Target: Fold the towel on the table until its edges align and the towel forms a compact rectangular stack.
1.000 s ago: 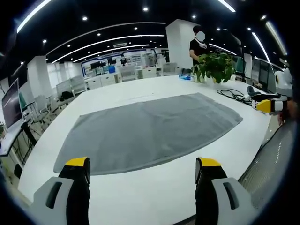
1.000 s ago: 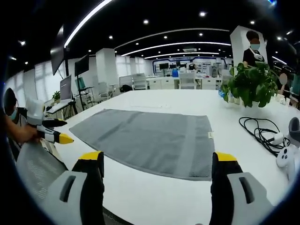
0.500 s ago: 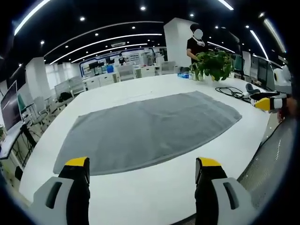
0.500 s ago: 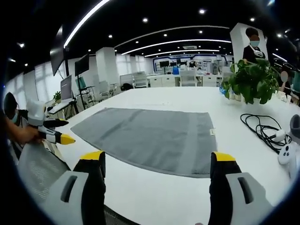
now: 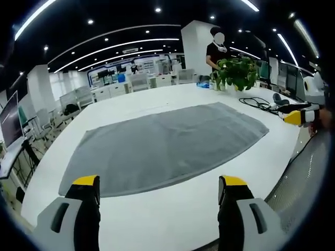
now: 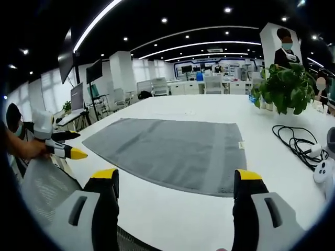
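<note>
Centrally, at the bottom of the left gripper view, the left gripper (image 5: 158, 189) stands with its yellow-tipped jaws spread wide and nothing between them, above the white table (image 5: 167, 222). Beyond the tips, across the middle of the frame, the grey towel (image 5: 162, 144) lies flat and unfolded on the table. At the right edge, the right gripper (image 5: 299, 116) appears, held in a hand; its yellow tip points left, and whether its jaws are parted cannot be told from here. A potted plant (image 5: 236, 73) stands at upper right, with a person behind it, and a black cable (image 5: 256, 103) lies just below the plant.

Likewise, in the right gripper view, the right gripper (image 6: 177, 183) rises from the bottom with jaws wide apart and empty. The towel (image 6: 170, 151) fills the centre. At the left edge the left gripper (image 6: 65, 150) shows. On the right are the plant (image 6: 285, 86), the coiled cable (image 6: 296, 144) and a white controller (image 6: 325, 170).
</note>
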`<action>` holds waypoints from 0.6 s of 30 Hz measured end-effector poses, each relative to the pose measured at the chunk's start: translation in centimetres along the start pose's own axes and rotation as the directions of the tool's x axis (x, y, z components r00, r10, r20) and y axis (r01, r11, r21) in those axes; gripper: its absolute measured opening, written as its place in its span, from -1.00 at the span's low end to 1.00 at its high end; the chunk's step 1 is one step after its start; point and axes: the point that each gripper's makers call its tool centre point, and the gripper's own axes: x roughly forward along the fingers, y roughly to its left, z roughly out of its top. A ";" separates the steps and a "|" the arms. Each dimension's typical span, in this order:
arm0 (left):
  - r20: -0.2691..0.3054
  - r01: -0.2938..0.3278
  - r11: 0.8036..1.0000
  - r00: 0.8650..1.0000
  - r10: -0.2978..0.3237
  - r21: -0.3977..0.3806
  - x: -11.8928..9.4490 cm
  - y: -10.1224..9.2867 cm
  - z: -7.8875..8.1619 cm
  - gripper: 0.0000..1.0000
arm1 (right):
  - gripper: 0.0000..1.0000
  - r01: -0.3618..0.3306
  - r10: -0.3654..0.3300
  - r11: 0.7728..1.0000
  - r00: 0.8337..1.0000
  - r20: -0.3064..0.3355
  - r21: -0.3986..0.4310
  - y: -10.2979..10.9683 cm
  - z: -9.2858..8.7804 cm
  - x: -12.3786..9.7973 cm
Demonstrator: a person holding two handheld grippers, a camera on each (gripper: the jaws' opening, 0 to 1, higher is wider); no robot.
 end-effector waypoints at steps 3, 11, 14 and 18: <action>-0.002 0.001 1.000 1.000 -0.001 0.004 0.2 0.2 -0.2 0.92 | 0.83 0.002 -0.002 1.000 1.000 0.003 0.003 -0.1 0.0 0.0; -0.004 0.009 1.000 1.000 -0.009 0.000 0.5 0.4 -0.5 0.93 | 0.83 0.004 -0.004 1.000 1.000 0.011 0.008 -0.2 0.1 0.0; -0.005 0.009 1.000 1.000 -0.009 -0.004 0.5 0.4 -0.6 0.93 | 0.85 0.004 -0.004 1.000 1.000 0.008 0.024 -0.2 0.1 0.0; -0.008 0.011 1.000 1.000 -0.011 0.001 0.7 0.5 -0.8 0.93 | 0.88 0.008 -0.009 0.999 1.000 0.008 0.039 -0.4 0.1 0.0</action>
